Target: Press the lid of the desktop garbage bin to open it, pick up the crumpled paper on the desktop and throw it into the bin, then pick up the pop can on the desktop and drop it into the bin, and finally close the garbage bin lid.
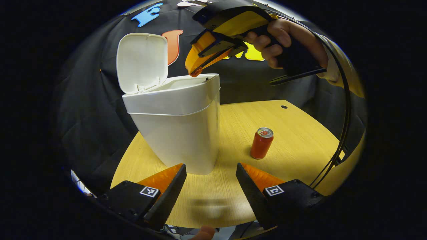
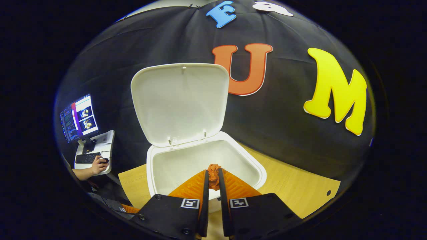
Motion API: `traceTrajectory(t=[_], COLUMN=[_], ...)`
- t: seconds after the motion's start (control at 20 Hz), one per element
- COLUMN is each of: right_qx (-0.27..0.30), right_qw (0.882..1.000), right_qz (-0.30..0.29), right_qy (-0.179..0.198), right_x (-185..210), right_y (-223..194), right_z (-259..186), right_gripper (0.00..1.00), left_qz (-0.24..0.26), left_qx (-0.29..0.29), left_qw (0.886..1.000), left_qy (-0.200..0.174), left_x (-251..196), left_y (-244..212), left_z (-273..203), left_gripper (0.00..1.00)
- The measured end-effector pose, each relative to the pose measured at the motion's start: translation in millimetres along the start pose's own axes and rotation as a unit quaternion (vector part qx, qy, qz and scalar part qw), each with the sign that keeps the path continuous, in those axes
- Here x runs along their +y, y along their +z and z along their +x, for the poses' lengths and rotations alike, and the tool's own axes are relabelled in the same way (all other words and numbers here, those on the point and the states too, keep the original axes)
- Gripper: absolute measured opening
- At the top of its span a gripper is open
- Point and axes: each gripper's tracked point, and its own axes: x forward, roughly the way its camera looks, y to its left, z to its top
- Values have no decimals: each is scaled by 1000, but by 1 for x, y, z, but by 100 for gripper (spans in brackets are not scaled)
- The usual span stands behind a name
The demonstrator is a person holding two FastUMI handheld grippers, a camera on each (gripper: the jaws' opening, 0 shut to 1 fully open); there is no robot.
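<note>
The crumpled orange paper (image 2: 214, 176) is sitting pinched between the fingers of the right gripper (image 2: 213, 181), which are drawn narrow around it, right above the open mouth of the white plastic desktop bin (image 2: 159, 173). The bin's hinged white lid (image 2: 180, 103) is standing upright at the back. In the left gripper view, the same bin (image 1: 180, 133) is standing on the pale wooden worktop (image 1: 300, 146), its lid (image 1: 141, 61) tipped up, and the right gripper (image 1: 195, 70) is hanging nose-down at the bin's rim, gripped by a hand (image 1: 287, 43). A red pop can (image 1: 262, 143) is standing upright on the worktop, just beside the bin and apart from it. The left gripper (image 1: 211, 181) is hovering low over the worktop before the bin, its fingers spread wide and holding nothing. Off to one side, a person's hand (image 2: 98, 165) is resting at a keyboard (image 2: 86, 158) under a lit monitor (image 2: 78, 118).
</note>
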Motion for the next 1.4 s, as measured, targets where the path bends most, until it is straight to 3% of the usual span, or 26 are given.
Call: traceTrajectory(t=[0.05,0.1,0.35,0.4,0.45,0.55,0.85,0.95,1.1,1.4], right_qx=[4,7,17,13,6,-8,-65,-83,-96,-65], right_qw=[1000,1000,999,999,999,999,997,995,992,984], right_qz=[14,27,45,45,41,33,50,56,62,82], right_qy=[-3,2,11,25,27,26,14,4,-44,-143], right_x=[-3,-1,-4,0,0,-4,-30,-50,-99,-193], right_y=[-2,-3,-15,-12,-10,-3,23,27,17,-56], right_z=[4,8,8,3,-4,-10,-62,-85,-117,-179], right_gripper=[18,26,25,30,53,74,97,97,97,98], left_qz=[-3,-6,-11,-10,-10,-6,8,13,19,58], left_qx=[1,3,9,9,10,10,2,-1,-5,-13], left_qw=[1000,1000,1000,1000,1000,1000,1000,1000,999,996], left_qy=[1,3,5,5,6,7,-5,-12,-29,-63], left_x=[0,1,-1,-4,-7,-13,-43,-57,-81,-131], left_y=[-2,-4,-6,-7,-6,-4,7,12,15,10], left_z=[0,1,-2,-1,-1,-2,1,7,20,68], left_gripper=[99,99,99,99,99,99,99,99,99,99])
